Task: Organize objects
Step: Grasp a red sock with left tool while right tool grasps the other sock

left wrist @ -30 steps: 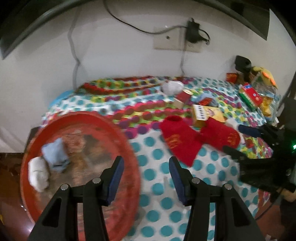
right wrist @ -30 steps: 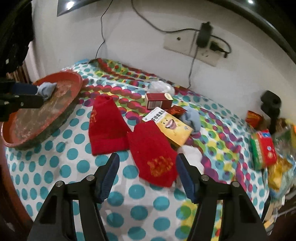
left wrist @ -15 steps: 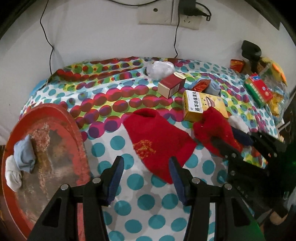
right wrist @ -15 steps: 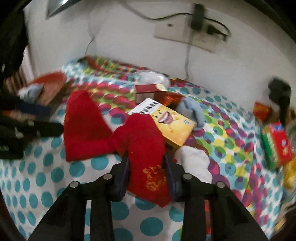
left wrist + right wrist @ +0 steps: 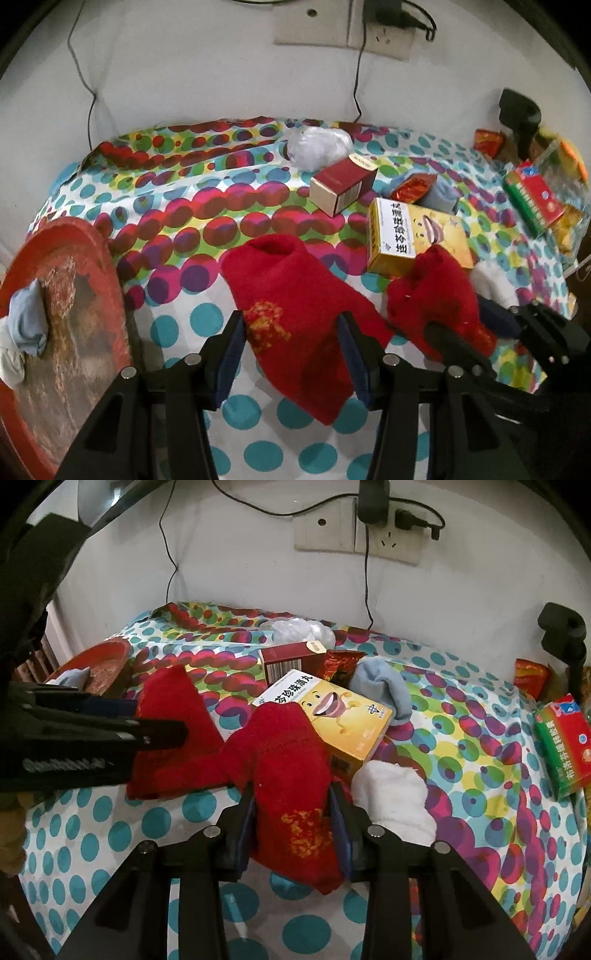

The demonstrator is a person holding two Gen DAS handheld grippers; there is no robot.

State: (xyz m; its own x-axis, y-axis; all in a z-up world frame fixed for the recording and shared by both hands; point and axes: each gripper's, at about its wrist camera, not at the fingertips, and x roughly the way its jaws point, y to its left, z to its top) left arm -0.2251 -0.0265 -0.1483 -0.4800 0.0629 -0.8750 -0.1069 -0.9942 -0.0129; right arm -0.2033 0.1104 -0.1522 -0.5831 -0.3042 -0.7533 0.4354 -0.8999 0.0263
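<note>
Two red socks lie on the dotted tablecloth. My left gripper (image 5: 291, 354) is open, its fingers on either side of the left red sock (image 5: 295, 321), which also shows in the right wrist view (image 5: 173, 734). My right gripper (image 5: 291, 827) is shut on the right red sock (image 5: 288, 775), bunched up between the pads; the left wrist view shows that sock (image 5: 436, 302) too. A red tray (image 5: 62, 332) at the left holds a pale blue sock (image 5: 26, 321) and a white sock (image 5: 11, 362).
A yellow box (image 5: 332, 720), a dark red box (image 5: 291, 661), a loose blue sock (image 5: 384, 690) and a white sock (image 5: 391, 797) lie nearby. A crumpled plastic bag (image 5: 317, 147) sits at the back. A green-red box (image 5: 565, 746) and snack packets are at the right. Wall socket and cables behind.
My left gripper has moved right from over the tray onto the left red sock. My right gripper has moved forward and closed on the right red sock, bunching it.
</note>
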